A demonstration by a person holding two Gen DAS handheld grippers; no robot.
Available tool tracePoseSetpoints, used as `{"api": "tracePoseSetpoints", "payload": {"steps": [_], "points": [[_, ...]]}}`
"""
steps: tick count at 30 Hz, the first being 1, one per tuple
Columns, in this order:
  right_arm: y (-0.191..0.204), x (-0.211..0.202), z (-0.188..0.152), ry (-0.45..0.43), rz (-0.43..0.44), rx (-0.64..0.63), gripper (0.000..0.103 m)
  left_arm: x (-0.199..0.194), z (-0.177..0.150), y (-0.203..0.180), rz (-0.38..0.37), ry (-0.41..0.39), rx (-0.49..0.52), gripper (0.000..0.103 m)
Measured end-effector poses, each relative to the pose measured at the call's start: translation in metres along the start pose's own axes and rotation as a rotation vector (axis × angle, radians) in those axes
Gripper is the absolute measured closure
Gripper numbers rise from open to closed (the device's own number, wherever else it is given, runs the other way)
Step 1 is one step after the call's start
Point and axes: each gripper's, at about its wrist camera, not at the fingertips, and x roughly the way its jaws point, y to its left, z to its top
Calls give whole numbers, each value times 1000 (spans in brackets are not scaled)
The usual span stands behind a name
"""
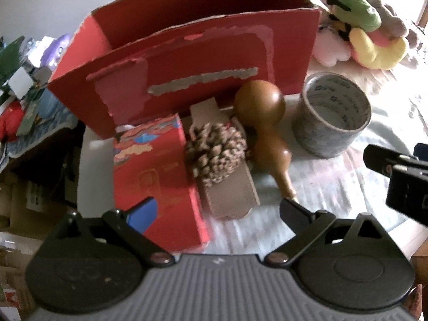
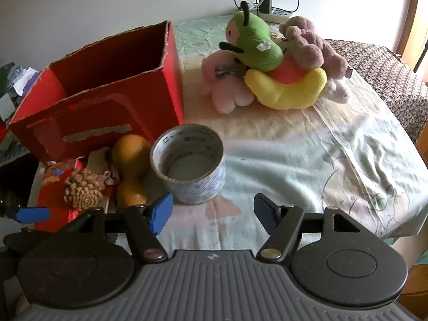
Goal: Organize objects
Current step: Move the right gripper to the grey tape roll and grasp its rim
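Left gripper (image 1: pixel 218 211): grey ribbed housing with a small mark at centre, two black round discs on either side, black linkage arms on silver pivot screws, triangular cutout in the right link. Fingers are black, left one carries a blue pad (image 1: pixel 143 214). Right gripper (image 2: pixel 212 212): same build, grey ribbed body with a cross mark, black discs and links, silver screws, blue pad (image 2: pixel 161 214) on the left finger.
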Motion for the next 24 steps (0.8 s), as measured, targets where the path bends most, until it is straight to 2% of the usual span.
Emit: {"api": "tracePoseSetpoints", "payload": {"steps": [9, 17, 20, 24], "points": [[-18, 17, 26, 8, 32, -37, 37, 2, 17, -19, -25, -8, 34, 5], [-33, 37, 50, 44, 106, -75, 40, 0, 33, -39, 2, -36, 75, 5], [-35, 43, 59, 54, 133, -97, 40, -3, 38, -44, -10, -24, 74, 5], [-34, 54, 67, 77, 163, -139, 42, -13, 42, -42, 52, -54, 53, 5]]}}
